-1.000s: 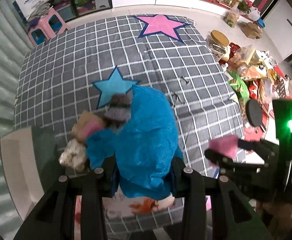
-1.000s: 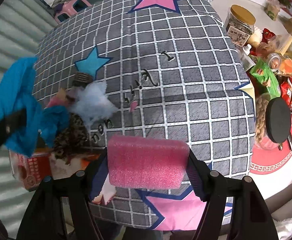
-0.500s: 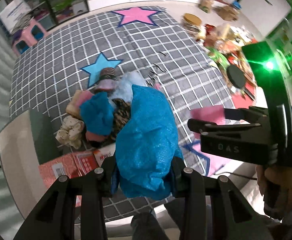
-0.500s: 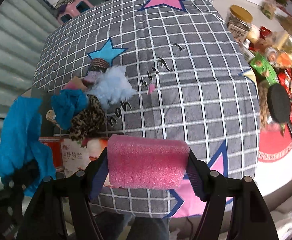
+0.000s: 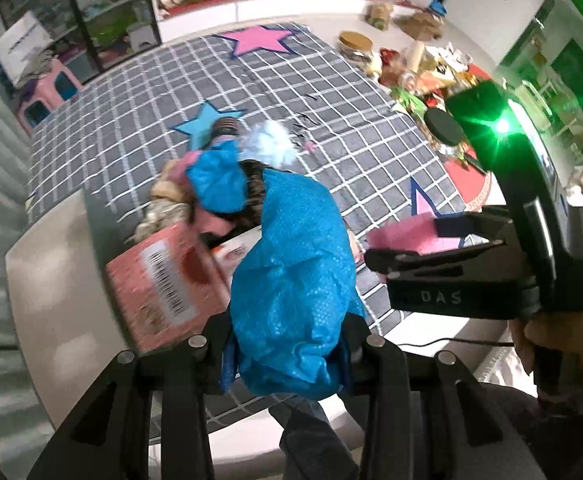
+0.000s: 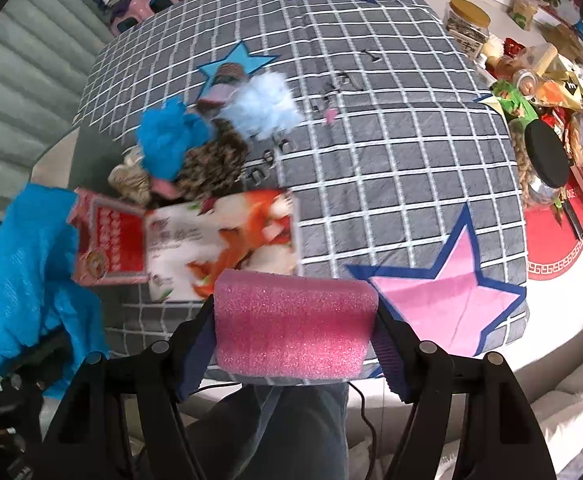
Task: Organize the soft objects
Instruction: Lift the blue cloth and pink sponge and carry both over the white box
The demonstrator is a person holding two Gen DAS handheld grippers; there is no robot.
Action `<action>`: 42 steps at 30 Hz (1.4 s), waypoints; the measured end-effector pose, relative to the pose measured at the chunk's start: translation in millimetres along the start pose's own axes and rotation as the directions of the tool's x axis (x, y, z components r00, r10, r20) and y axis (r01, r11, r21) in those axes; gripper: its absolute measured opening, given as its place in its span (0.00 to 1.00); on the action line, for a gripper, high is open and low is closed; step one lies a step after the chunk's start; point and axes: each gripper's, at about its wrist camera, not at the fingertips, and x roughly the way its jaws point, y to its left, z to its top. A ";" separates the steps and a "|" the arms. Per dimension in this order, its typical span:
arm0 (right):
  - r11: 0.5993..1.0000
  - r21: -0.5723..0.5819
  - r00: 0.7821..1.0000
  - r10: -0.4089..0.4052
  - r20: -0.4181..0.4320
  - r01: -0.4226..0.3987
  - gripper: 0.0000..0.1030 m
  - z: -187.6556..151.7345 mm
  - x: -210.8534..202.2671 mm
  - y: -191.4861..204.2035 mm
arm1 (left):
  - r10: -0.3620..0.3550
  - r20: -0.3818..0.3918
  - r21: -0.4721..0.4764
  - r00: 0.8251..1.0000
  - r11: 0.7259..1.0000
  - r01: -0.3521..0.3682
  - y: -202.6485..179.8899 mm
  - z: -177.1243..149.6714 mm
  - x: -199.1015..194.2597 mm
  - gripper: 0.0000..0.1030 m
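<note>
My left gripper [image 5: 287, 354] is shut on a crumpled blue plastic cloth [image 5: 295, 280] that hangs above the near edge of the checked quilt [image 5: 351, 152]. My right gripper [image 6: 295, 340] is shut on a pink foam block [image 6: 293, 324] held over the same edge; that block [image 5: 405, 234] also shows at the right of the left wrist view. A pile of soft things lies on the quilt: a blue scrunchie [image 6: 171, 136], a pale blue fluff ball [image 6: 261, 106], a leopard-print piece [image 6: 211, 164] and a cream one [image 6: 129, 178]. The blue cloth [image 6: 31, 280] appears at the left of the right wrist view.
A red and white printed box [image 6: 195, 240] lies on the quilt's near side beside the pile. Jars, snack packets and a black lid [image 6: 547, 156] crowd the floor to the right. A pink stool [image 5: 51, 92] stands beyond the far left corner. A pale panel [image 5: 63, 296] borders the quilt's left.
Both grippers have drawn back toward the quilt's near edge with their loads, so the pile and the printed box now lie farther ahead. The left gripper has rolled somewhat.
</note>
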 end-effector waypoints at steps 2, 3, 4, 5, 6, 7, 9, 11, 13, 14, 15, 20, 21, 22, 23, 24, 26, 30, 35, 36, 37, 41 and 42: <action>1.000 -0.031 1.000 0.001 -0.005 -0.002 0.70 -5.5 -0.6 14.5 | 0.009 0.028 -0.030 1.000 1.000 -0.008 11.9 -9.9 -10.5 0.40; 0.999 -0.046 1.000 0.002 -0.008 -0.002 0.70 -7.5 -0.6 20.7 | 0.016 0.039 -0.044 0.999 0.999 -0.015 17.4 -13.9 -15.0 0.40; 0.998 -0.066 1.000 0.001 -0.008 -0.002 0.70 -9.7 -1.1 29.6 | 0.027 0.051 -0.063 0.998 0.998 -0.024 23.9 -18.2 -20.1 0.40; 0.997 -0.083 1.000 0.001 -0.007 -0.002 0.70 -11.8 -1.6 37.1 | 0.038 0.067 -0.087 0.997 0.996 -0.032 31.8 -23.2 -26.1 0.40; 0.995 -0.099 1.000 0.003 -0.006 -0.004 0.70 -13.5 -2.4 44.0 | 0.048 0.080 -0.108 0.996 0.993 -0.039 38.0 -26.8 -30.6 0.40; 0.993 -0.119 1.000 0.007 -0.002 -0.007 0.70 -14.6 -3.9 53.6 | 0.060 0.093 -0.132 0.994 0.990 -0.047 45.4 -30.9 -35.5 0.40; 0.988 -0.157 1.000 0.011 0.007 -0.010 0.70 -16.5 -6.5 69.3 | 0.086 0.111 -0.185 0.990 0.981 -0.065 60.7 -39.5 -43.7 0.40; 0.980 -0.201 1.000 0.012 0.017 -0.009 0.70 -16.9 -9.8 85.7 | 0.119 0.120 -0.257 0.986 0.963 -0.085 80.7 -49.8 -51.0 0.40; 0.970 -0.244 0.999 0.019 0.026 -0.012 0.70 -15.2 -13.3 102.6 | 0.145 0.121 -0.309 0.982 0.946 -0.101 95.4 -57.5 -55.7 0.40; 0.963 -0.270 0.999 0.022 0.034 -0.012 0.70 -13.7 -16.1 113.5 | 0.161 0.121 -0.345 0.979 0.932 -0.111 105.9 -62.9 -58.8 0.40; 0.958 -0.287 0.999 0.026 0.040 -0.014 0.70 -13.0 -18.4 120.6 | 0.175 0.120 -0.373 0.977 0.920 -0.119 114.7 -66.7 -61.2 0.40; 0.924 -0.383 0.995 0.061 0.082 -0.025 0.70 -6.4 -36.6 163.5 | 0.260 0.105 -0.526 0.960 0.834 -0.168 165.2 -95.0 -72.5 0.40; 0.917 -0.397 0.994 0.068 0.087 -0.028 0.70 -5.0 -38.8 170.6 | 0.274 0.094 -0.552 0.957 0.814 -0.179 176.0 -100.8 -72.7 0.40; 0.910 -0.413 0.993 0.074 0.090 -0.030 0.70 -3.9 -40.5 178.6 | 0.283 0.087 -0.567 0.955 0.802 -0.186 182.0 -103.6 -72.3 0.40; 0.900 -0.435 0.992 0.083 0.091 -0.035 0.70 -2.1 -41.7 190.7 | 0.294 0.072 -0.590 0.953 0.783 -0.196 193.2 -110.0 -71.1 0.40; 0.893 -0.448 0.992 0.092 0.088 -0.043 0.70 -1.0 -41.6 198.1 | 0.300 0.064 -0.600 0.952 0.774 -0.203 198.0 -112.6 -69.7 0.40; 0.875 -0.481 0.991 0.107 0.079 -0.057 0.70 0.5 -39.7 216.8 | 0.314 0.031 -0.623 0.949 0.749 -0.227 210.5 -120.5 -64.8 0.40; 0.846 -0.526 0.990 0.129 0.049 -0.084 0.70 0.6 -29.4 249.4 | 0.309 -0.012 -0.652 0.951 0.719 -0.241 222.8 -130.3 -55.7 0.40; 0.825 -0.557 0.991 0.131 0.023 -0.096 0.70 2.7 -14.9 275.7 | 0.296 -0.046 -0.655 0.954 0.712 -0.253 227.1 -135.2 -42.7 0.40; 0.825 -0.557 0.991 0.132 0.016 -0.100 0.70 2.7 -12.2 278.1 | 0.294 -0.051 -0.655 0.954 0.712 -0.254 226.9 -134.9 -41.4 0.40; 0.824 -0.557 0.991 0.133 0.009 -0.105 0.70 2.4 -8.7 281.4 | 0.288 -0.057 -0.655 0.956 0.712 -0.254 227.8 -135.7 -38.0 0.40; 0.818 -0.566 0.992 0.125 -0.005 -0.106 0.70 0.4 0.7 290.2 | 0.281 -0.068 -0.659 0.957 0.708 -0.255 231.9 -138.1 -33.0 0.40; 0.818 -0.565 0.992 0.124 -0.008 -0.107 0.70 1.0 2.2 291.2 | 0.280 -0.071 -0.659 0.957 0.708 -0.256 233.5 -138.0 -31.6 0.40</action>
